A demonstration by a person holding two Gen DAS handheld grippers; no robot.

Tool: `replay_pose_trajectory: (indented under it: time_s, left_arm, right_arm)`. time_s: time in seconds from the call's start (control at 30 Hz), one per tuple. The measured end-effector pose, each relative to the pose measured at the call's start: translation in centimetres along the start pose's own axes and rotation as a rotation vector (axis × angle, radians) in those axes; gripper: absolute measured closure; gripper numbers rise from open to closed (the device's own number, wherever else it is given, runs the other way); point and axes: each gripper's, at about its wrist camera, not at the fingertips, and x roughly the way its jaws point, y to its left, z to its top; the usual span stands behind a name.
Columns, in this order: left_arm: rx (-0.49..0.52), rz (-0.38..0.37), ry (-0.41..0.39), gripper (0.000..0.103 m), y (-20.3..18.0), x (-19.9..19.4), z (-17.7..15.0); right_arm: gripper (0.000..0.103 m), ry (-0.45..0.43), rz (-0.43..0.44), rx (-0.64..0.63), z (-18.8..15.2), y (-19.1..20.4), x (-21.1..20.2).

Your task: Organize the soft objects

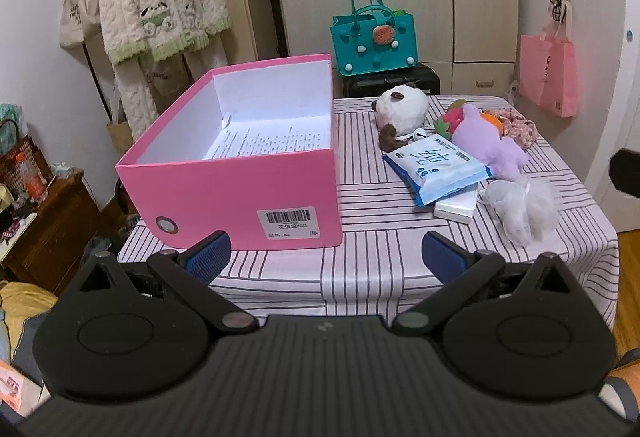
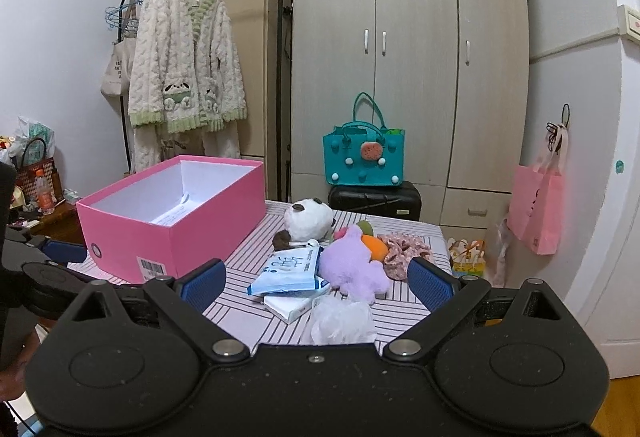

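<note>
An open pink box (image 1: 240, 193) (image 2: 160, 233) stands on the left of the striped table (image 1: 360, 257), with only a printed sheet inside. To its right lies a pile: a white panda plush (image 1: 402, 105) (image 2: 308, 219), a purple plush (image 1: 490, 147) (image 2: 352, 265), a blue tissue pack (image 1: 438, 169) (image 2: 290, 271), a white mesh puff (image 1: 520, 209) (image 2: 344, 321), a flowered scrunchie (image 1: 516, 127) (image 2: 404, 253) and a small white box (image 1: 456, 207) (image 2: 290, 307). My left gripper (image 1: 326, 257) is open and empty before the box. My right gripper (image 2: 318, 283) is open and empty, near the pile.
A teal bag (image 1: 374, 37) (image 2: 364, 153) sits on a black case behind the table. A wardrobe (image 2: 408, 57) stands at the back, a clothes rack with a fluffy robe (image 2: 186, 65) at left, a pink bag (image 2: 538, 207) on the right wall.
</note>
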Motion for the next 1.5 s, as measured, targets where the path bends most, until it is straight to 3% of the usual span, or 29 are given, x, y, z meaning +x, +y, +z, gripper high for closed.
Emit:
replay_pose_trajectory:
  time_s: [0.17,0.37,0.6,1.5]
  left_arm:
    - [0.003,0.002,-0.033,0.000,-0.3,0.1,-0.8]
    - [0.015,0.032,-0.020,0.000,-0.6,0.7,-1.3]
    - [-0.013,-0.017,-0.048,0.000,-0.3,0.4,-1.8]
    - [0.000,-0.024,-0.043,0.000,-0.3,0.6,-1.9]
  right_arm:
    - [0.004,0.008,0.007,-0.001,-0.8,-0.2,0.0]
    - [0.004,0.012,0.002,0.008,-1.6,-0.5,0.2]
    - [0.003,0.016,-0.002,0.041,-1.9,-1.3,0.4]
    - [0.003,0.034,-0.011,0.004,-2.3,-1.4,1.4]
